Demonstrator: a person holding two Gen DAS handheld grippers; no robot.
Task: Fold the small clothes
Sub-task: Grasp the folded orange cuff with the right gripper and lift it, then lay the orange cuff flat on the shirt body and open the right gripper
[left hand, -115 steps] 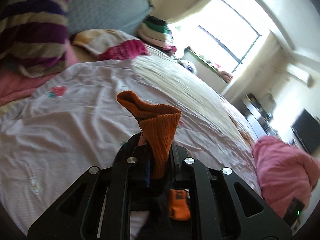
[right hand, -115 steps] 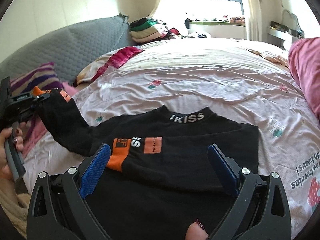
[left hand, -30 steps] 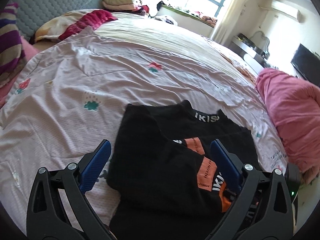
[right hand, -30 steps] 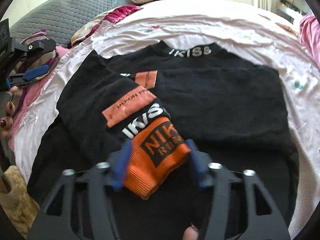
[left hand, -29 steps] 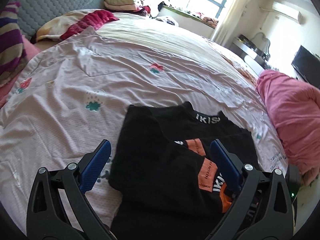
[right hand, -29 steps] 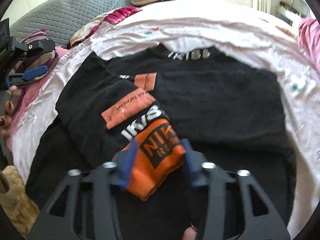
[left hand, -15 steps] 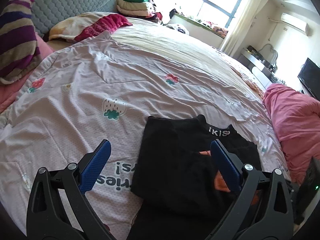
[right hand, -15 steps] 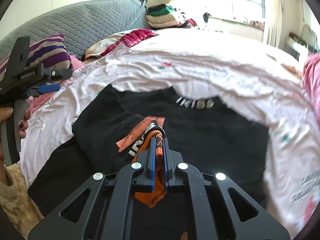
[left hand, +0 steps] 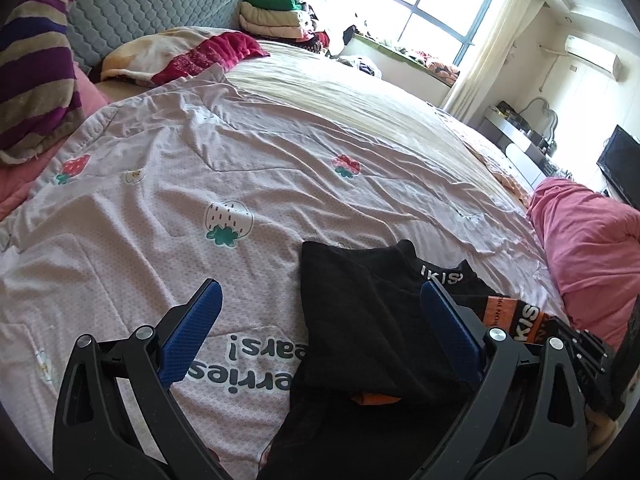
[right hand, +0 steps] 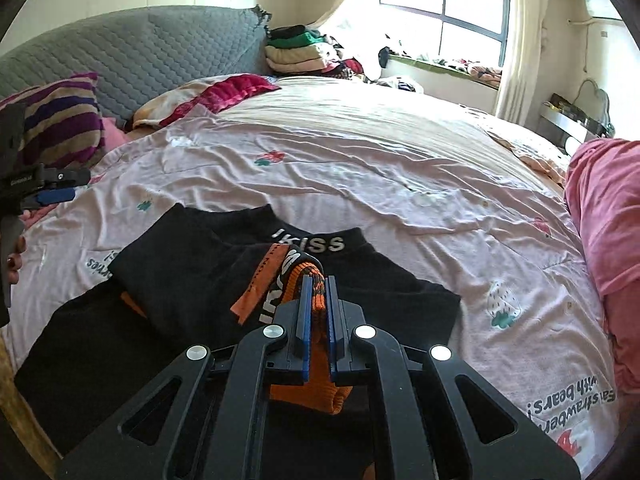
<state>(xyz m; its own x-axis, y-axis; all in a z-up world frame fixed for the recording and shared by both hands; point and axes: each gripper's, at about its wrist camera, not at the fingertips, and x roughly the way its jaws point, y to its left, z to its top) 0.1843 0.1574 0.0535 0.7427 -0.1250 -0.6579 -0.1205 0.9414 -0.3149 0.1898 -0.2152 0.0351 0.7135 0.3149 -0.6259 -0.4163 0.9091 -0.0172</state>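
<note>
The right gripper [right hand: 316,292] was clamped on the orange ribbed cuff [right hand: 312,376] of the black sweater's sleeve, its blue pads pressed tight against the knit from both sides, with the cuff's loose end hanging below the jaws. The sleeve [right hand: 280,280], marked with orange and white lettering, rose from the garment up into that grip. The left gripper [left hand: 320,320] was spread wide with nothing between its blue pads [left hand: 190,336]; it hung over the near left part of the sweater and the printed sheet.

The black sweater [right hand: 192,264] lay on the pale pink bedsheet [right hand: 400,168] with its lettered collar [right hand: 316,244] toward the far side of the bed and one side already folded over the body. A bunched pink blanket [left hand: 592,248] lay on the sheet to the right of it, well apart. Nothing like a box or basket showed; the only stored items were folded clothes stacked [right hand: 300,50] by the grey quilted headboard [right hand: 140,52], beside a striped pillow [left hand: 32,84].
</note>
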